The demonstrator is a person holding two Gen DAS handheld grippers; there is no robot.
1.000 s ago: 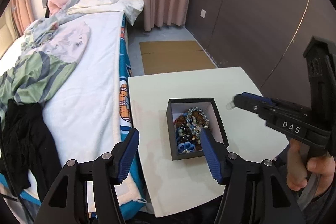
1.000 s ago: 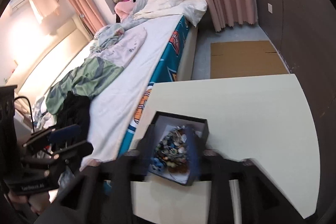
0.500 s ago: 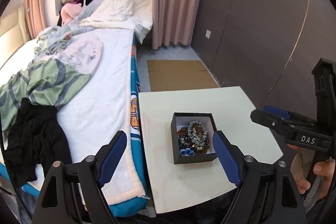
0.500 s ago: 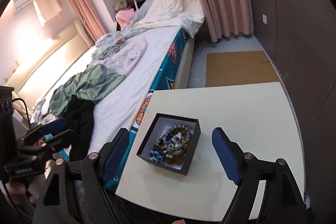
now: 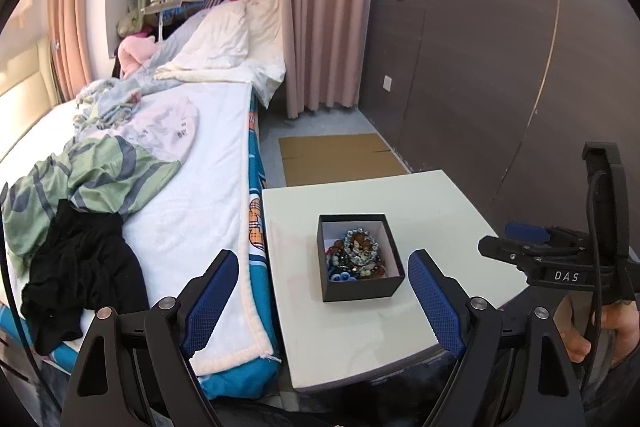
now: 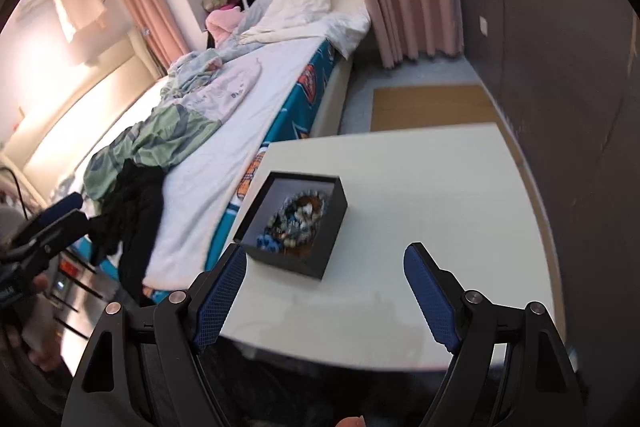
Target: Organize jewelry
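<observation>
A small black box [image 5: 362, 287] [image 6: 332, 243] stands on the white table [image 5: 432, 203] [image 6: 432, 187]. It holds a pile of beaded jewelry [image 5: 356, 255] [image 6: 298, 219]. My left gripper [image 5: 322, 259] is open and empty, held back above the table's near edge with the box between its fingers in view. My right gripper [image 6: 325, 251] is open and empty, also back from the box; it shows from the side in the left wrist view [image 5: 520, 241]. The left gripper shows at the left edge of the right wrist view [image 6: 64, 213].
A bed [image 5: 180, 187] with rumpled clothes runs along the table's left side. A dark wall panel [image 5: 480, 87] stands to the right. Flat cardboard [image 5: 340, 157] lies on the floor beyond the table. Pink curtains [image 5: 324, 7] hang at the back.
Both grippers have pulled up and back from the box. Both have opened wider; the jewelry stays in the box.
</observation>
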